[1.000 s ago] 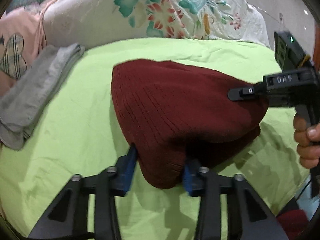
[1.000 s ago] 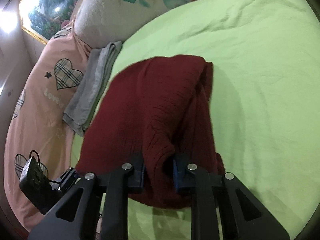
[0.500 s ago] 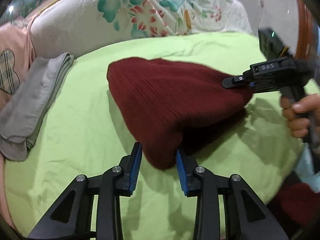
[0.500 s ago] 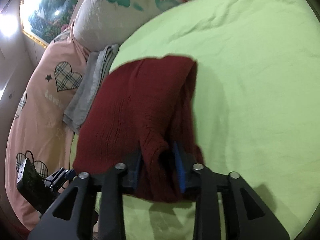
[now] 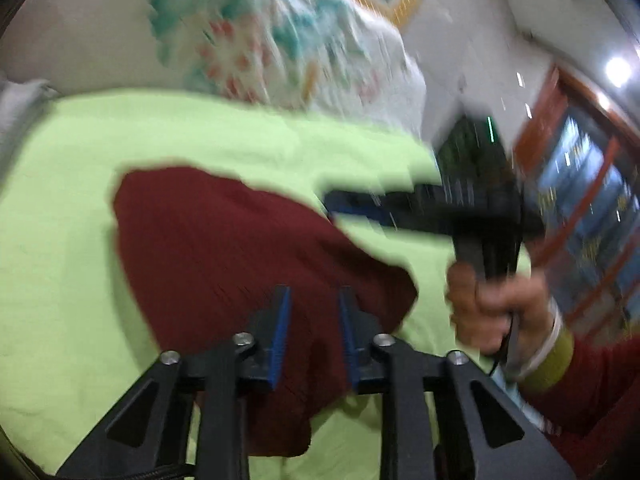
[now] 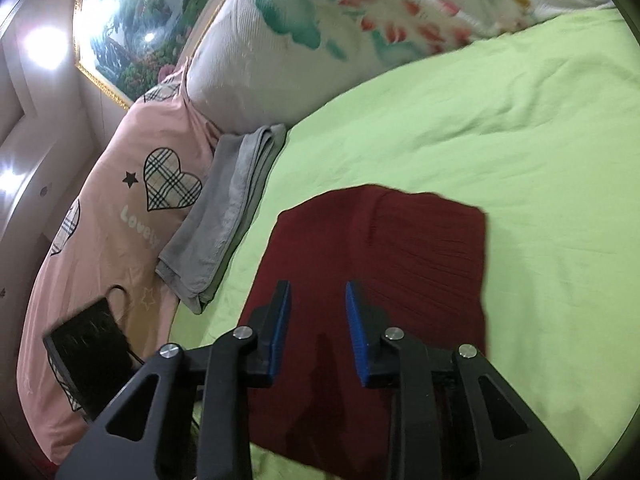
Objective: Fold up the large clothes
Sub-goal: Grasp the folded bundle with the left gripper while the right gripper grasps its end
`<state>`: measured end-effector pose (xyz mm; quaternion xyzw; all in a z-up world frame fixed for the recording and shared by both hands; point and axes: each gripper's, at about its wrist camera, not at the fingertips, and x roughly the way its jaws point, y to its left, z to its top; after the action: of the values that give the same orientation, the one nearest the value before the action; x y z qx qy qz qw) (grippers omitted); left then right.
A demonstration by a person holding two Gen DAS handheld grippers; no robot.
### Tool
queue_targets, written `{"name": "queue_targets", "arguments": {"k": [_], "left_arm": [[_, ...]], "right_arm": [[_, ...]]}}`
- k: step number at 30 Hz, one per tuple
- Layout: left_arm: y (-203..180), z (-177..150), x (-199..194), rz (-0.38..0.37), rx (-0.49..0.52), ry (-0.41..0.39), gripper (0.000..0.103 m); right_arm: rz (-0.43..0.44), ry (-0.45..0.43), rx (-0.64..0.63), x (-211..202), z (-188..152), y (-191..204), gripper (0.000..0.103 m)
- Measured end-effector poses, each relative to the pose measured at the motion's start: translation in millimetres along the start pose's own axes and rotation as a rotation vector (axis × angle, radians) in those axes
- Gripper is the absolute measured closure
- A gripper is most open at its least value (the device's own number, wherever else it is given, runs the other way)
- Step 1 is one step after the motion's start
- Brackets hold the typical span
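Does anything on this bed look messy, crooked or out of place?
Nothing stands out. The dark red sweater lies folded flat on the green sheet, its edges fairly square. The grey folded garment sits tidily beside the pink pillow. The left wrist view is too blurred to judge details.

The view is blurred. A dark red sweater (image 5: 240, 248) lies flat on the green sheet (image 5: 60, 240). The left gripper (image 5: 312, 320) hovers over its near edge, its jaws, just closing, apart with nothing clamped. At right, a hand (image 5: 496, 312) holds the right gripper (image 5: 360, 208). A floral pillow (image 5: 260, 40) lies far.
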<state>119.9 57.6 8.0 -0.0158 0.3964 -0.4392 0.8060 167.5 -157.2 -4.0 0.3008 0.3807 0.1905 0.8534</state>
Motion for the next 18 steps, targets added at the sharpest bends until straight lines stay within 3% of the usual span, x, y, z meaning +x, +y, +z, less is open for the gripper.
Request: {"name": "queue_targets", "arguments": {"k": [2,4,5,7,8,9,12,16,18], "left_arm": [[-9,-13,29,0.04,0.06,0.101,0.093],[-14,-23,48,0.094,0.098,0.14,0.093],[-11,-24,51,0.099,0.089,0.134,0.096],[0,-21,53,0.067,0.024,0.117,0.103],[6,-20,55,0.049,-0.005,0.111,0.102],[9,-19,57,0.037,-0.021,0.104,0.102],[8,-19,63,0.044,-0.031,0.096,0.103],[1,-24,64,0.072,-0.033,0.095,0.103],[1,-22,62,0.071,-0.045,0.102,0.102]], "right_arm": [[-0.018,0.016,-0.012,12,-1,-3,0.074],[-0.066,0.047,-0.004,27,-5,-17,0.074],[-0.092,0.057,0.009,32,-7,-24,0.075],[-0.112,0.051,0.057,39,-12,-49,0.091],[-0.104,0.042,0.088,39,-12,-59,0.094],[-0.101,0.031,0.124,38,-12,-69,0.103],[-0.098,0.027,0.154,37,-11,-79,0.103],[-0.189,0.04,0.068,40,-10,-62,0.103],[-0.193,0.048,0.075,41,-8,-63,0.103]]}}
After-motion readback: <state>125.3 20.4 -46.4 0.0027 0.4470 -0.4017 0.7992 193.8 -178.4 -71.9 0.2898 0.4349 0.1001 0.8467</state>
